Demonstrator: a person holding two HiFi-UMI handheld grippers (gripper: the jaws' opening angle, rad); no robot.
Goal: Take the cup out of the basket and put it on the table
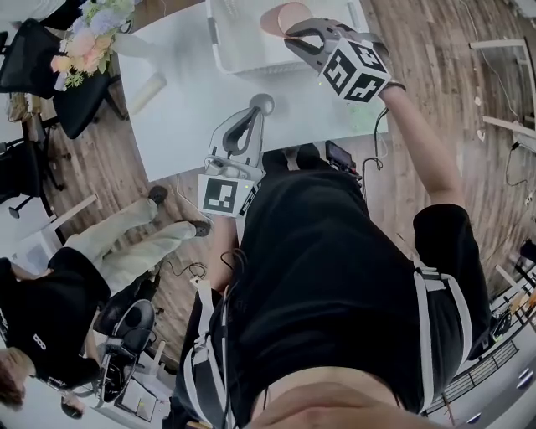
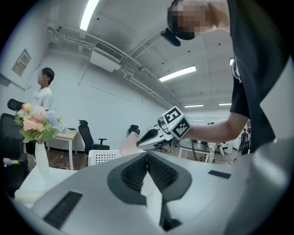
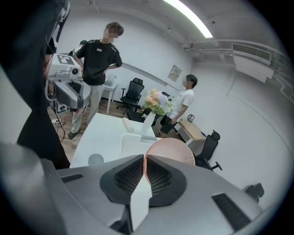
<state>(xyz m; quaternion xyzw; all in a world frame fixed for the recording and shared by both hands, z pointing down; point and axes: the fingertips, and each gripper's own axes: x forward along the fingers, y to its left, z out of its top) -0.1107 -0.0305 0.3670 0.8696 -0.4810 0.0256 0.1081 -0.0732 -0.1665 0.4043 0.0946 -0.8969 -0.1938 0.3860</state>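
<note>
Head view, right gripper [image 1: 293,35]: its fingers are clenched on the rim of the pink cup [image 1: 283,15]. The cup hangs over the white basket [image 1: 219,46], not inside it. A pinch on the rim suits drawing it straight up and out.
Head view, left gripper [image 1: 263,104]: its fingers are pressed together on nothing. It is held over the near part of the table [image 1: 180,105], probably to stay clear of the other hand.
Head view, room: a wooden floor [image 1: 109,172], flowers [image 1: 88,38] at the table's far left corner, and a seated person [image 1: 126,243] off to the left.
Left gripper view, fingers: they lie flat against each other with nothing between them.
Left gripper view, cup: it shows side-on in the other gripper, above the perforated basket wall and apart from it.
Left gripper view, room: white walls, ceiling lights [image 2: 177,73], office chairs [image 2: 89,137], and a standing person [image 2: 43,94] behind the flowers.
Right gripper view, grip: the cup's thin wall runs between the pads and is squeezed tight.
Right gripper view, surface: bare white tabletop lies beside the basket, which looks like enough room to set the cup down.
</note>
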